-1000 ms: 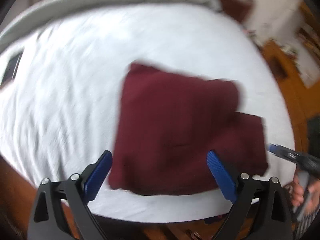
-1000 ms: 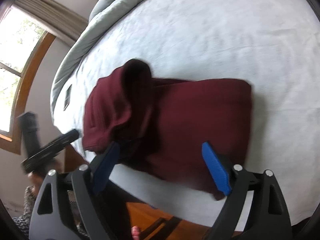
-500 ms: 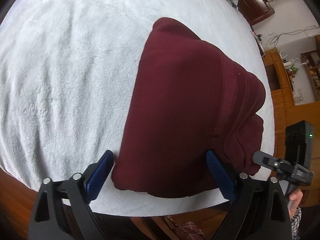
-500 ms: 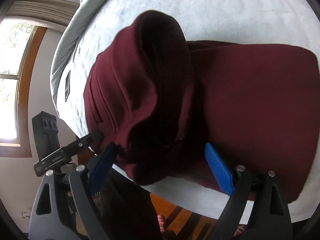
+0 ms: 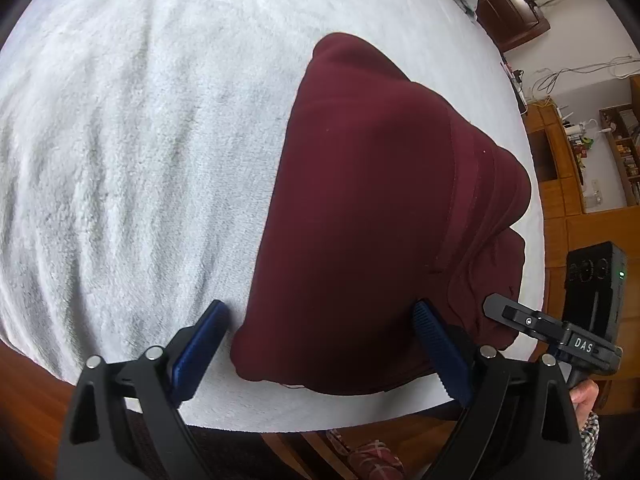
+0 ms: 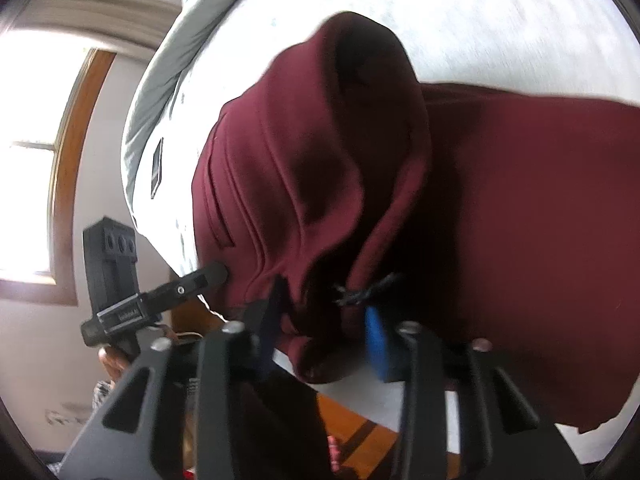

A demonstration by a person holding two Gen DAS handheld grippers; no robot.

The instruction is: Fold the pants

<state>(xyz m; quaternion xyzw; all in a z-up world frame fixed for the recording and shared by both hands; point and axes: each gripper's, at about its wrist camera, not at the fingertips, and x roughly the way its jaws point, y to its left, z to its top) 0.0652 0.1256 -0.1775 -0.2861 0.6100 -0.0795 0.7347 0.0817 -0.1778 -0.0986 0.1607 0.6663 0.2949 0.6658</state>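
- Your maroon pants (image 5: 368,216) lie partly folded on the white blanket (image 5: 128,152), at the bed's near edge and close to both of your grippers.
- In the left wrist view the folded bundle's long axis runs from about 6 o'clock up toward 12 o'clock, tilted slightly to 1 o'clock; its narrow far end points away from you, and its near edge sits just above the blanket's rim.
- A bunched fold with parallel seams hangs off the bundle toward 3 o'clock in that view.
- In the right wrist view the same pants (image 6: 500,208) spread from the centre out to 3 o'clock, with a raised hump of cloth standing up toward 12 o'clock.
- Your left gripper (image 5: 320,350) is spread wide: the near corner of the pants lies between its blue pads (image 5: 200,344), which do not press the cloth.
- Your right gripper (image 6: 320,324) is closing, with a bunch of maroon cloth between its blue pads (image 6: 378,344), which have pinched into the fold near the dark drawstring (image 6: 362,290).
- A dark phone (image 6: 157,168) lies on the blanket at 9 o'clock in the right wrist view, beside the grey duvet (image 6: 160,80).
- The wooden floor (image 5: 560,216) shows at 3 o'clock in the left wrist view.
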